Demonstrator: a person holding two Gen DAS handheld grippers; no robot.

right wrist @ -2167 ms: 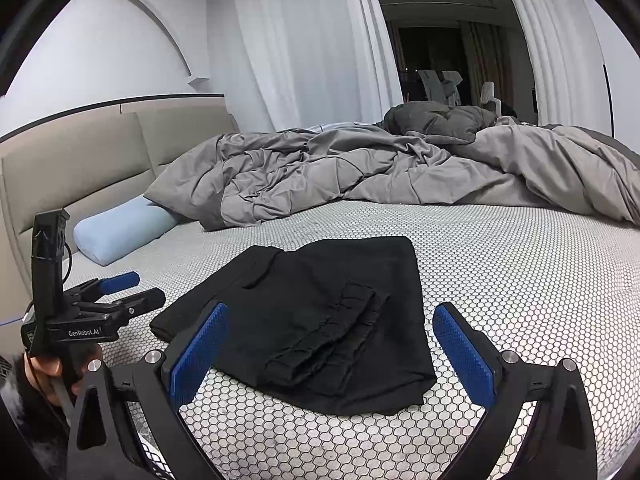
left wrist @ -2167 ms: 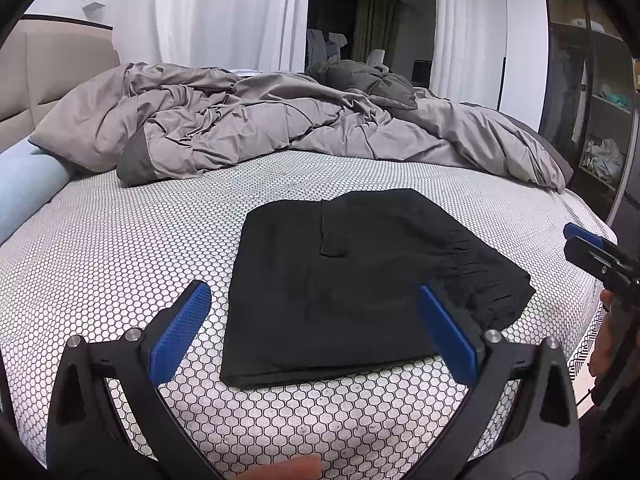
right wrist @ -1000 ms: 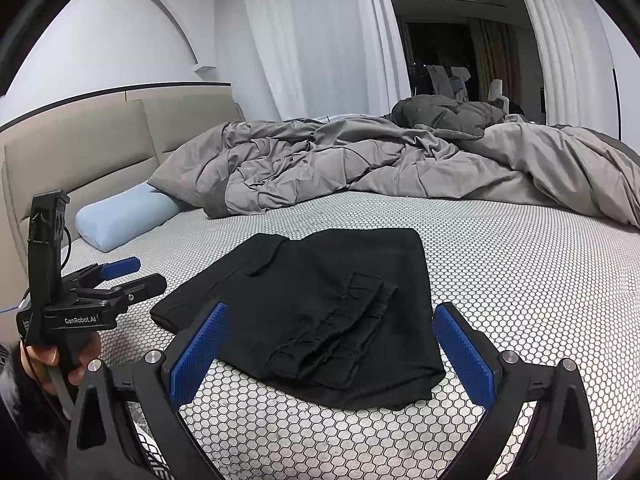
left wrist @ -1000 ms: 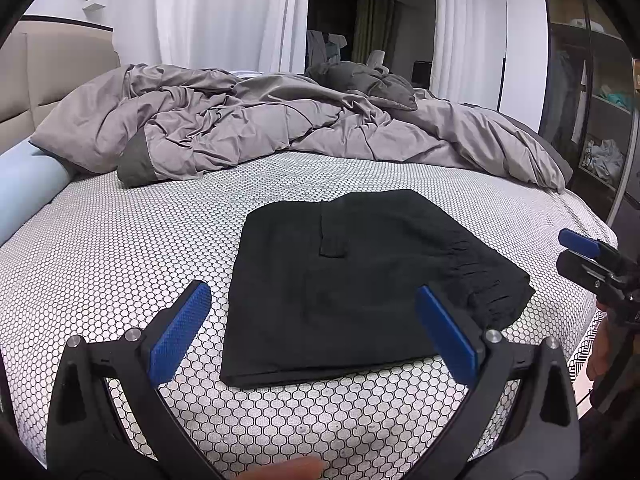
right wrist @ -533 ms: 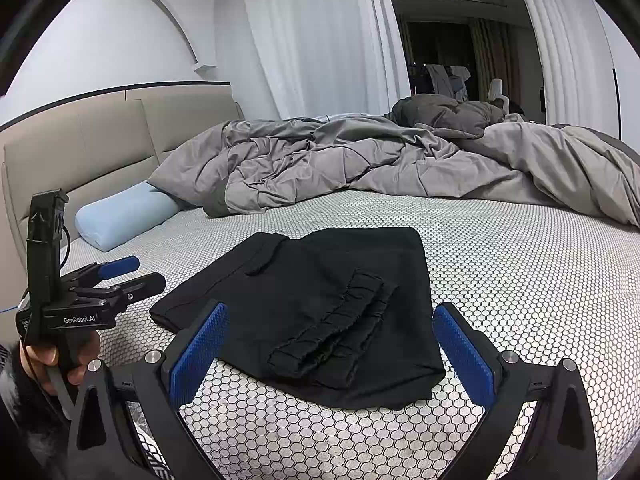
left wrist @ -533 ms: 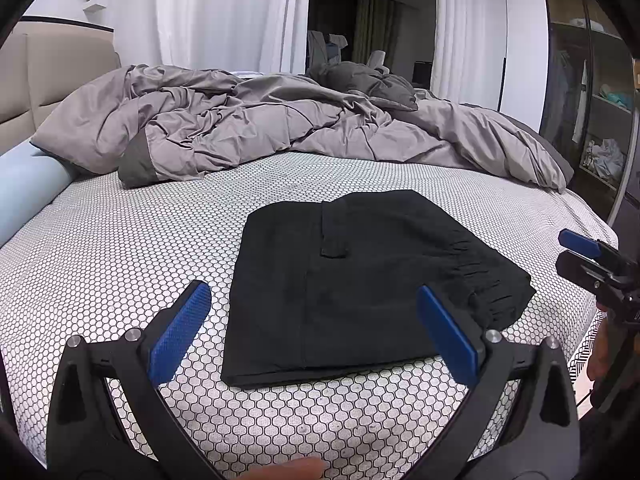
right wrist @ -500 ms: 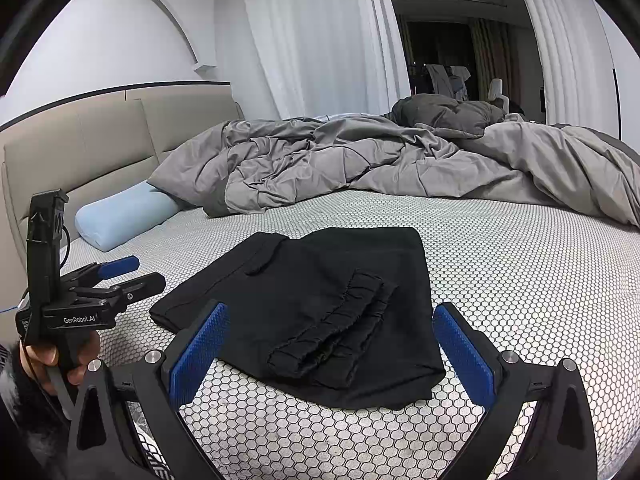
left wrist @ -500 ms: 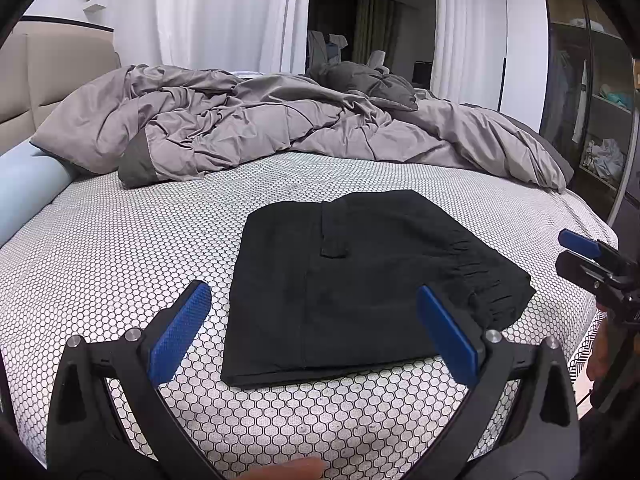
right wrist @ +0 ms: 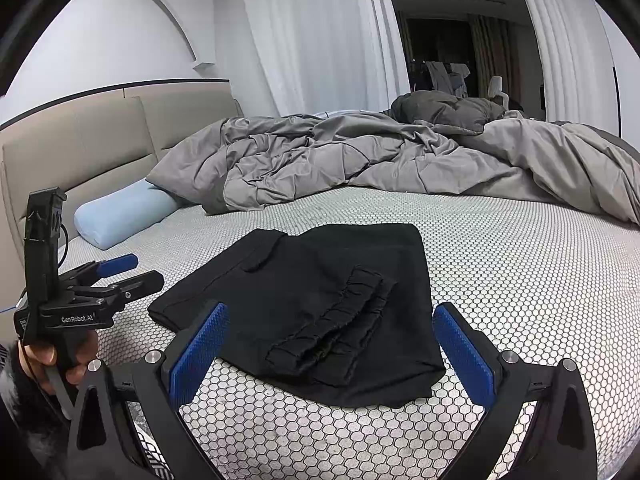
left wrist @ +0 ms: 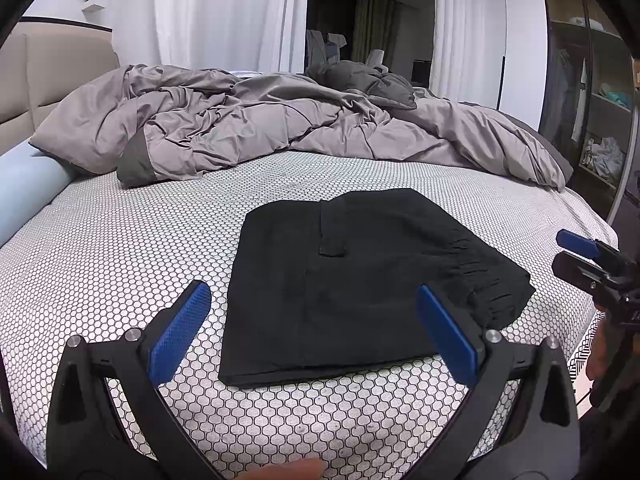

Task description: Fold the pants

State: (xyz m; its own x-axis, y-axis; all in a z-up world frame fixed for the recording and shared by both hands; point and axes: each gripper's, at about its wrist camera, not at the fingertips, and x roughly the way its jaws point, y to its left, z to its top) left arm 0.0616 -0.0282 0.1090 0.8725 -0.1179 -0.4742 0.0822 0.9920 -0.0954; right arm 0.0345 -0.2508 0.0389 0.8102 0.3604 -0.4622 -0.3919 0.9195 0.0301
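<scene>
Pants (left wrist: 352, 288) lie folded in a compact black rectangle on the bed sheet (left wrist: 120, 248) at our twelve o'clock, so we hold the left gripper (left wrist: 316, 332) and the right gripper (right wrist: 330, 344) with fingers apart, touching nothing, because the folding seems finished.

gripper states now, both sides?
Left gripper: open, holding nothing.
Right gripper: open, holding nothing.
Folded black pants lie untouched on the bed.

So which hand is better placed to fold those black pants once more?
Probably the right hand-held gripper: it is open, and the pants' gathered waistband end lies just before it. The left hand-held gripper, also open, faces their long edge.
</scene>
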